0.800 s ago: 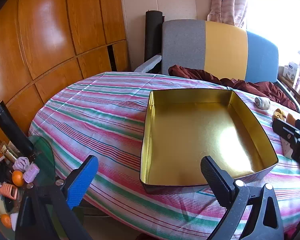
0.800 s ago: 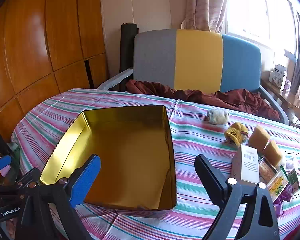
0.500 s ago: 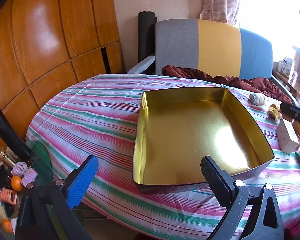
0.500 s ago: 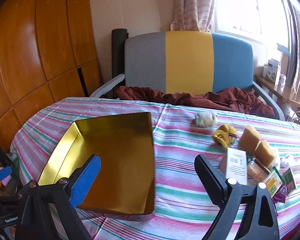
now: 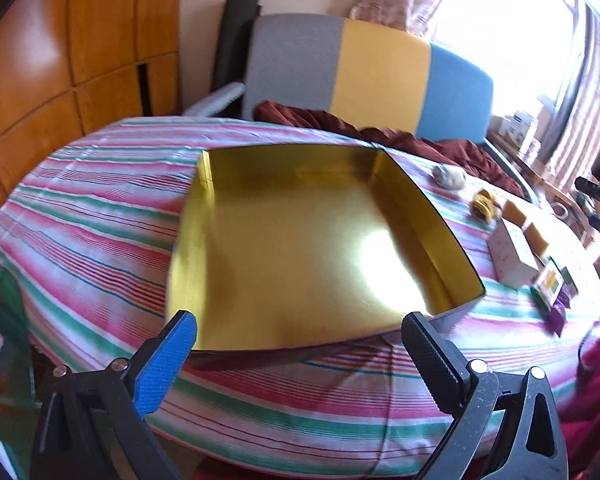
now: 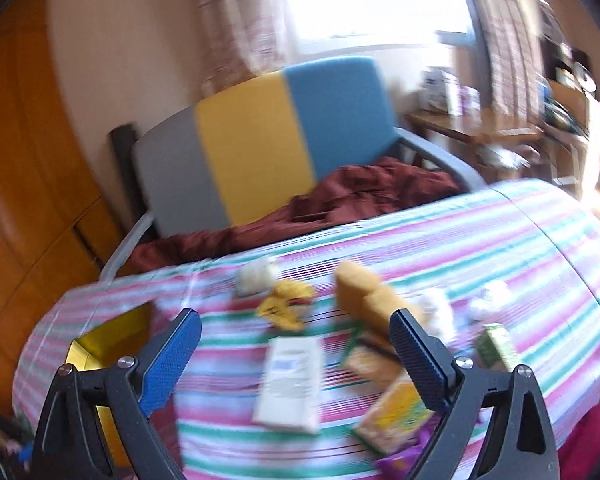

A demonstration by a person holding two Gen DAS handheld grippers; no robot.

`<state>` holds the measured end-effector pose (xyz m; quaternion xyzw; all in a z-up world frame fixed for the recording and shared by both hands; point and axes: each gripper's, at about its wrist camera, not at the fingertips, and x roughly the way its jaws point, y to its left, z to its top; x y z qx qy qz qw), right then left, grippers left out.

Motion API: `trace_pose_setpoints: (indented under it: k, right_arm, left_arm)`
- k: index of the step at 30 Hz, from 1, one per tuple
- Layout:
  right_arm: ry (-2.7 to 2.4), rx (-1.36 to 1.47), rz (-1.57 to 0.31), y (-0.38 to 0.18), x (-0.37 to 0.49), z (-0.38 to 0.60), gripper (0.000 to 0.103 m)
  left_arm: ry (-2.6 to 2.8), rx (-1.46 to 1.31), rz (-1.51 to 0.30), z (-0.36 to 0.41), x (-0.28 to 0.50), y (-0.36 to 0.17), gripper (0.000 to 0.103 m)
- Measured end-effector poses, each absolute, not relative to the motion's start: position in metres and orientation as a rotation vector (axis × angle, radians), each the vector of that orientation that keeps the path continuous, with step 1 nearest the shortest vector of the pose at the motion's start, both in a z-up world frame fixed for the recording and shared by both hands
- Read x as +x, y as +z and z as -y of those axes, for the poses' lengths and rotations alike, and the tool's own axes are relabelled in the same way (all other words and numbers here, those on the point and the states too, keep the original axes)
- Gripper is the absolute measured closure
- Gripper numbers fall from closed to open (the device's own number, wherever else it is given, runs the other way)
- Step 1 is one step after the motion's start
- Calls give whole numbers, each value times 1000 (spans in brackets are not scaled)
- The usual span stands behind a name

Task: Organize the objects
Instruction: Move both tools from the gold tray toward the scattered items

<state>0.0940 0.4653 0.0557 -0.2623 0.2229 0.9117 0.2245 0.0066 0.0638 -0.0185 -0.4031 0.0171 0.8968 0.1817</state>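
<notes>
An empty gold tin tray (image 5: pixel 300 248) lies on the striped tablecloth (image 5: pixel 92 224). My left gripper (image 5: pixel 298 332) hangs open over the tray's near rim, holding nothing. In the blurred right wrist view my right gripper (image 6: pixel 296 332) stands open above a white box (image 6: pixel 290 380), with nothing between its fingers. Around the box lie a yellow crumpled item (image 6: pixel 286 306), two tan sponge-like blocks (image 6: pixel 364 292), a yellow-green packet (image 6: pixel 392 412), a green carton (image 6: pixel 496 346) and a grey-white lump (image 6: pixel 256 276). Only a corner of the tray (image 6: pixel 112 336) shows at the left there.
A grey, yellow and blue chair (image 5: pixel 364 76) with a maroon cloth (image 5: pixel 420 144) stands behind the table. Wooden panelling (image 5: pixel 60 60) covers the left wall. A glass side table (image 5: pixel 4 320) sits at the lower left. A cluttered wooden desk (image 6: pixel 500 132) stands by the window.
Both views have swung to the right. The right gripper has left the tray and now hangs over the loose objects; the left view shows more of the table's right side. Both stayed open.
</notes>
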Motion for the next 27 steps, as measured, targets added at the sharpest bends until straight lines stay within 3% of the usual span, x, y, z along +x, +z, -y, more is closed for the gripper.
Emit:
trace_pose_setpoints:
  k: [9,20,27]
  right_arm:
    - [2172,-606,-997,11,151,-557,6]
    - [2113,-564,-1214,0,166,-576,6]
    - [2151,-571,-1238,1,164,-574,6]
  left_arm:
    - [2356,-1076,-30,-117,2,-5,0]
    - [2162,-869,-245,-239,15,11,0]
    - [2062,-942,-338,-295,14,-1,0]
